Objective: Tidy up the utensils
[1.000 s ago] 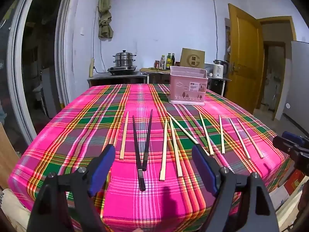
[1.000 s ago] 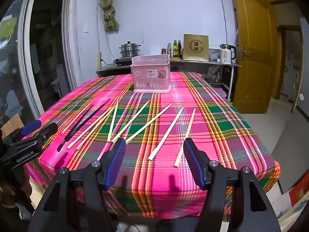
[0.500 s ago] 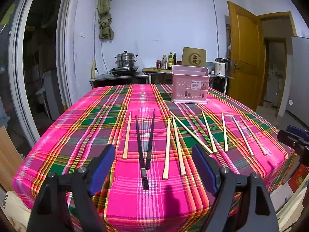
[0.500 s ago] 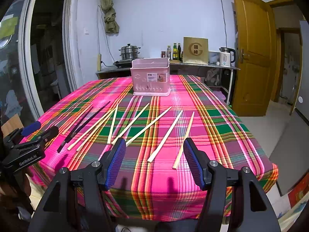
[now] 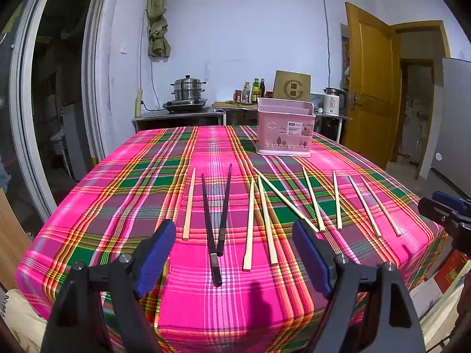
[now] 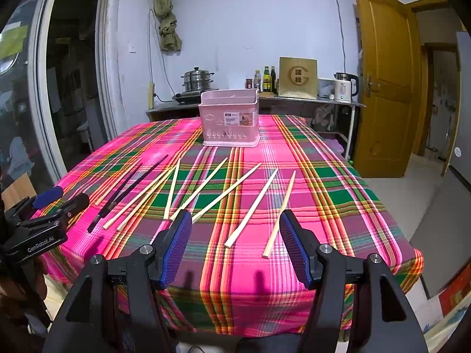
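Note:
Several pale wooden chopsticks lie spread across a pink plaid tablecloth, with two black chopsticks crossing in a V near the left. A pink utensil basket stands upright at the far side. My left gripper hovers open over the near edge, in front of the black pair. My right gripper is open too, near the two rightmost wooden sticks, holding nothing. Each gripper shows at the edge of the other view.
Behind the table a counter carries a steel steamer pot, bottles, a cardboard box and a white kettle. A yellow door stands open at the right. The table edge drops off close below both grippers.
Both grippers have risen and pulled back slightly, so the table sits a little lower in both views. Nothing on the cloth has moved and both stay open.

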Demonstrator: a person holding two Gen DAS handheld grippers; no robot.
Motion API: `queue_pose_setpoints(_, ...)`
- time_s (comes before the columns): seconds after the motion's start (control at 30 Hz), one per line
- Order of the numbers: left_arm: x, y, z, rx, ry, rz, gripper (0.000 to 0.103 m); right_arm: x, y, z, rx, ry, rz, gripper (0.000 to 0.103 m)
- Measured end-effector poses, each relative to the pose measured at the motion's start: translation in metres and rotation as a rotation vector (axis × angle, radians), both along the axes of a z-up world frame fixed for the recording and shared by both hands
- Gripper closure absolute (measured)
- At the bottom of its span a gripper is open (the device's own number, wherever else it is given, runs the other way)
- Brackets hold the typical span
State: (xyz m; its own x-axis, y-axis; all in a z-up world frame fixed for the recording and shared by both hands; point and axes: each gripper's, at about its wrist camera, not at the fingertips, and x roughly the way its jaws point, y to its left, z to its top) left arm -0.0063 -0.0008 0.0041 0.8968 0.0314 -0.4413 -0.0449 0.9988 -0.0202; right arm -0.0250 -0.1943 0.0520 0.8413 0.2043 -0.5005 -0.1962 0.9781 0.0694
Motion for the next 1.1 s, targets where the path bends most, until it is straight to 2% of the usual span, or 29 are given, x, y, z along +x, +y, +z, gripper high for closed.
queue_pose_setpoints(1.1, 0.0012, -0.0025, 0.0003, -0.001, -0.001, -0.011, 0.022, 0.0007, -0.0008, 0.0001, -0.01, -0.008, -0.003, 0.041)
